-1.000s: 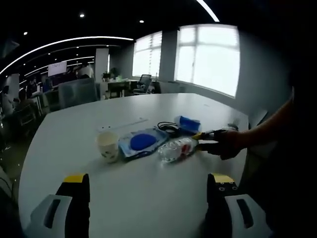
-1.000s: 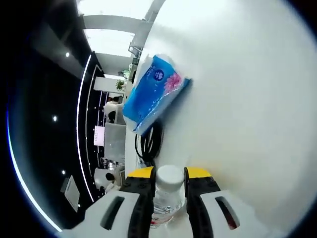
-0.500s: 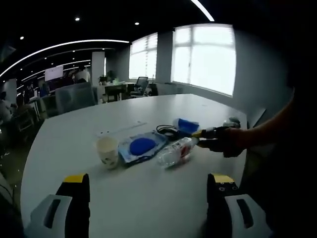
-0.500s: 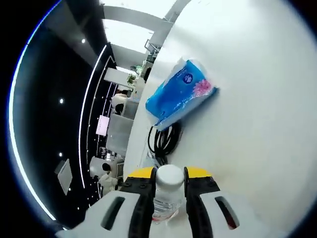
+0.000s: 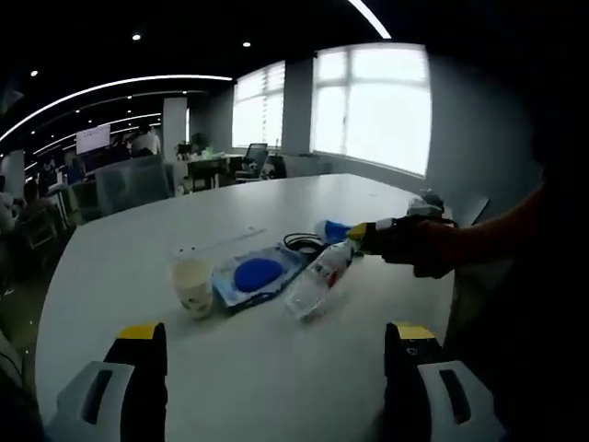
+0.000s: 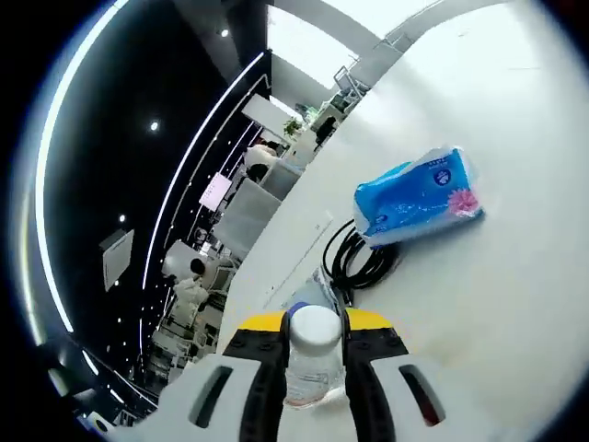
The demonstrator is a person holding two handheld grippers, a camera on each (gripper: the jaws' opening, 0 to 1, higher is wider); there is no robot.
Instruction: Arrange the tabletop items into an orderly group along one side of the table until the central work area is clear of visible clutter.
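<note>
I am partway through tidying a wide white bench (image 5: pixel 120 267), and most of the work looks still ahead. My right gripper (image 6: pixel 311 324) has its jaws closed on the white cap end of a clear plastic water bottle (image 5: pixel 317 276); in the left gripper view the bottle hangs tilted, its base low near the bench and its cap raised in the right gripper (image 5: pixel 363 234). My left gripper (image 5: pixel 271 345) hovers low over the near bench with its jaws spread wide and nothing between them. The other things sit in a loose cluster near the middle of the bench, not yet lined up along an edge: a paper cup (image 5: pixel 191 284) stands upright, just beside it lies a flat pouch with a blue round patch (image 5: pixel 255 275), behind that a coil of black cable (image 6: pixel 361 261), and touching the cable a blue tissue pack (image 6: pixel 419 196). A pale flat strip (image 5: pixel 219 241) lies apart, farther back. As I judge it, nothing has clearly reached a final place. The tissue pack carries a small round logo and a pink flower print, but the writing is too small to read; the bottle's label shows red, unreadable.
</note>
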